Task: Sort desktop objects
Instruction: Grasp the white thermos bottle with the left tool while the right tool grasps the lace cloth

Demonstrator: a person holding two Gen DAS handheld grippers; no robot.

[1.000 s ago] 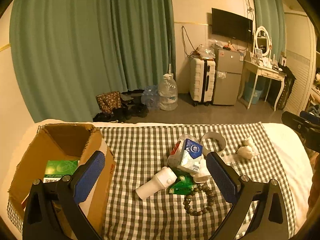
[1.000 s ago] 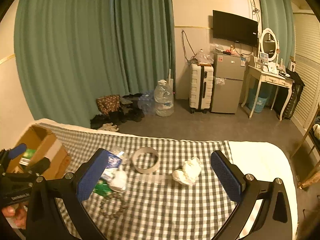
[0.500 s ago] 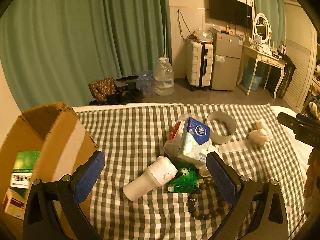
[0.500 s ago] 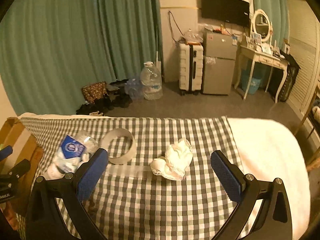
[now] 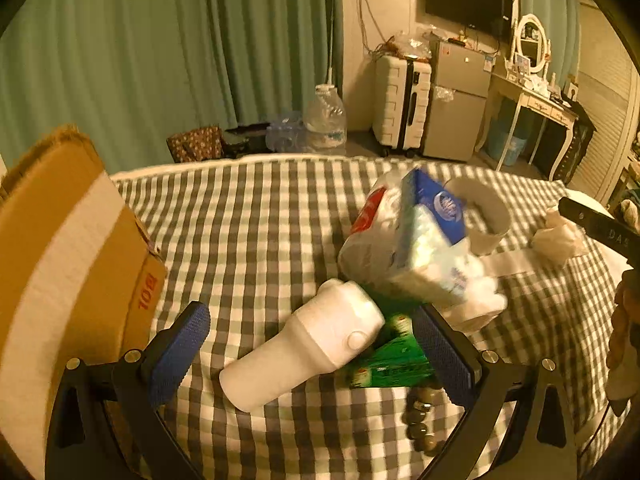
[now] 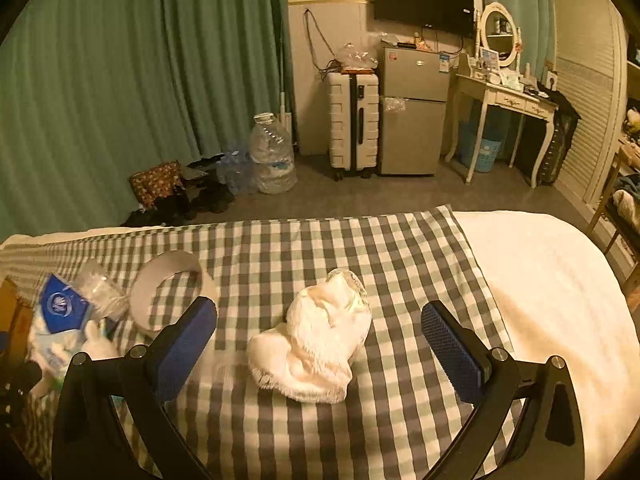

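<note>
On the checked cloth, a white bottle [image 5: 308,340] lies on its side between the wide-apart fingers of my left gripper [image 5: 312,356], which is open and holds nothing. Behind the bottle are a green packet [image 5: 394,360], a blue-and-white tissue pack in a plastic bag [image 5: 420,240] and a bead bracelet [image 5: 420,420]. My right gripper [image 6: 318,348] is open with a crumpled white cloth [image 6: 316,344] lying between its fingers, not gripped. A white tape ring [image 6: 168,288] sits to the cloth's left.
A cardboard box [image 5: 60,264] stands at the left edge of the cloth. Bare white bedding [image 6: 540,300] lies to the right of the checked cloth [image 6: 320,240]. Beyond are the floor, curtains, a suitcase and a fridge.
Both grippers have moved forward and down. The left one now frames the white bottle, the right one now frames the crumpled cloth. Both stay open.
</note>
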